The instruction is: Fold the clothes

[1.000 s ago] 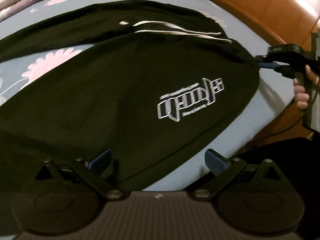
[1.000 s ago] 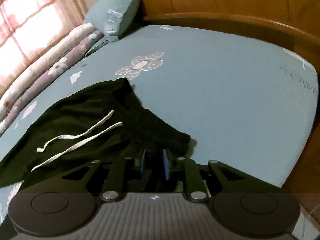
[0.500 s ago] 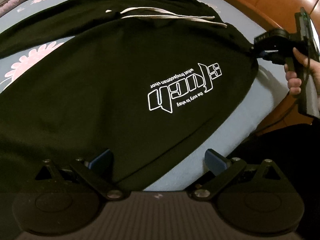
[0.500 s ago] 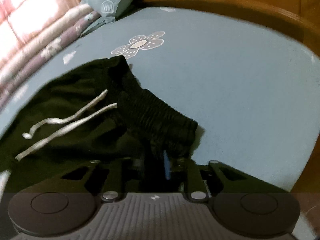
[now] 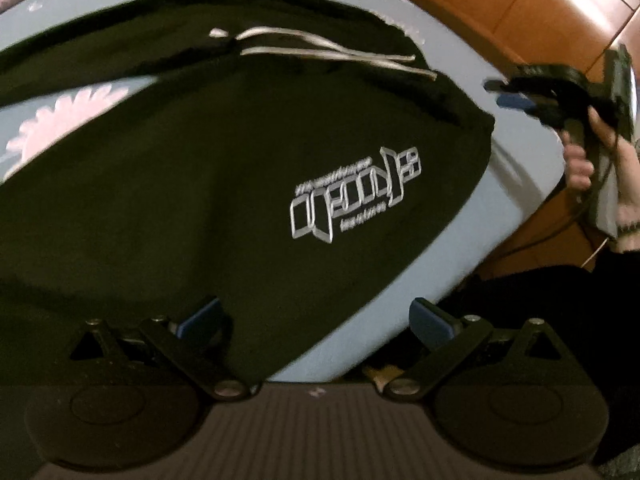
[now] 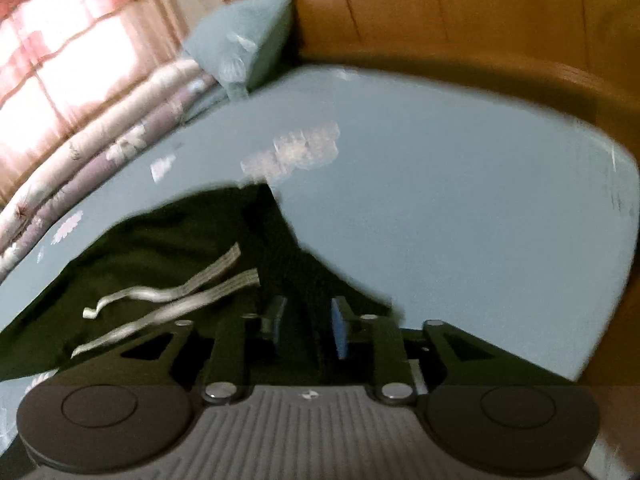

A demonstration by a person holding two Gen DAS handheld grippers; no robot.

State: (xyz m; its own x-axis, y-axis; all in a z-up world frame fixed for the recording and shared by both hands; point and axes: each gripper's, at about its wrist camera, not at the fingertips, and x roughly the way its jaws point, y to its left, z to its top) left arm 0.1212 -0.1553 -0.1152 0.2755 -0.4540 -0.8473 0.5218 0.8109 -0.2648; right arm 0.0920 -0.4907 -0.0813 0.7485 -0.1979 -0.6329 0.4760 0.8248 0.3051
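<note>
A black garment [image 5: 240, 184] with a white logo [image 5: 356, 196] and two pale drawstrings [image 5: 320, 48] lies spread on the blue sheet [image 5: 516, 184]. My left gripper [image 5: 316, 316] is open wide over its near hem, and its left finger [image 5: 200, 316] is above the fabric. My right gripper [image 5: 500, 94], held by a hand [image 5: 580, 160], hovers just off the waistband corner. In the right wrist view, the right gripper [image 6: 308, 324] has its jaws opening. The dark waistband [image 6: 304, 272] lies below them, unpressed, and the drawstrings [image 6: 180, 292] are to the left.
The flowered blue sheet [image 6: 440, 200] stretches beyond the garment. A teal pillow [image 6: 248, 36] and a rolled quilt [image 6: 100, 132] lie along the far side, under a bright curtain [image 6: 60, 40]. A wooden bed frame [image 6: 440, 12] borders the mattress.
The right gripper's jaws have parted and released the waistband corner. It has drawn back and up from the garment. The left gripper stays open at the hem.
</note>
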